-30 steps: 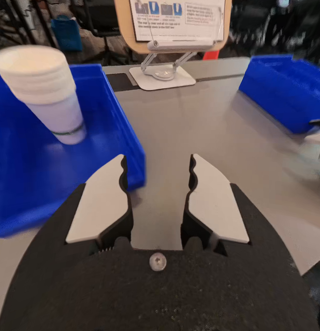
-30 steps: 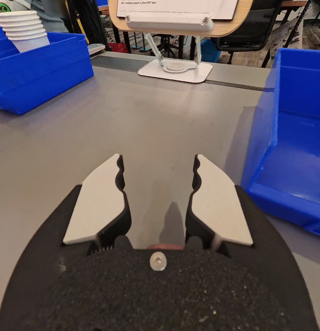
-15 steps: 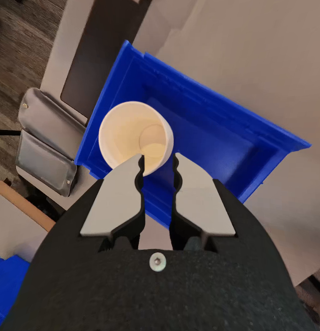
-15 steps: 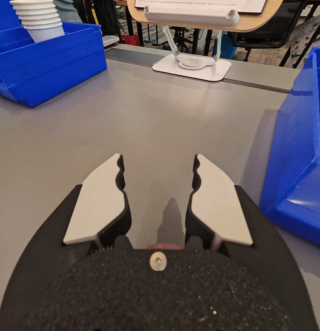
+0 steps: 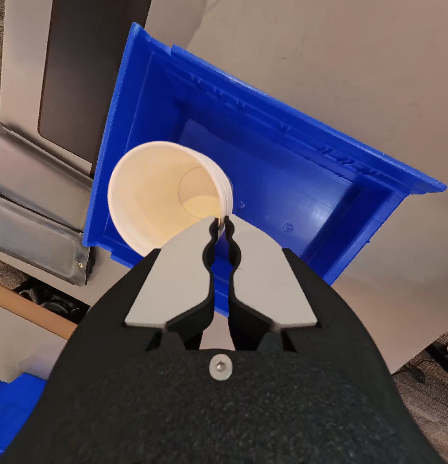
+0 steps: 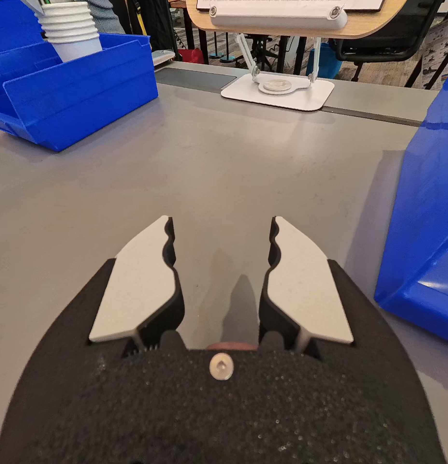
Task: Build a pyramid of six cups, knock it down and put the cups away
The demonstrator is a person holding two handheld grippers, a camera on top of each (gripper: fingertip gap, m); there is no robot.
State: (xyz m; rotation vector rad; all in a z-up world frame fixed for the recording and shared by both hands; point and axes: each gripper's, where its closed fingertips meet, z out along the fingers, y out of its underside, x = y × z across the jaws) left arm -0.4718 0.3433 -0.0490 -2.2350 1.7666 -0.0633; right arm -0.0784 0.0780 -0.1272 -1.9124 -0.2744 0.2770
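Note:
A nested stack of white paper cups stands in the left blue bin, seen from above in the left wrist view. My left gripper points down over the bin and is shut on the stack's rim, one finger inside and one outside. In the right wrist view the same cup stack rises out of the left bin at the far left. My right gripper is open and empty, low over the grey table.
A second blue bin stands at the right. A white stand holding a wooden board with paper is at the table's back edge. A dark inset panel lies beside it. Chairs and floor lie beyond the table.
My left gripper swung from facing across the table to pointing down over the bin, then closed on the cup stack's rim. My right gripper drifted left, staying open.

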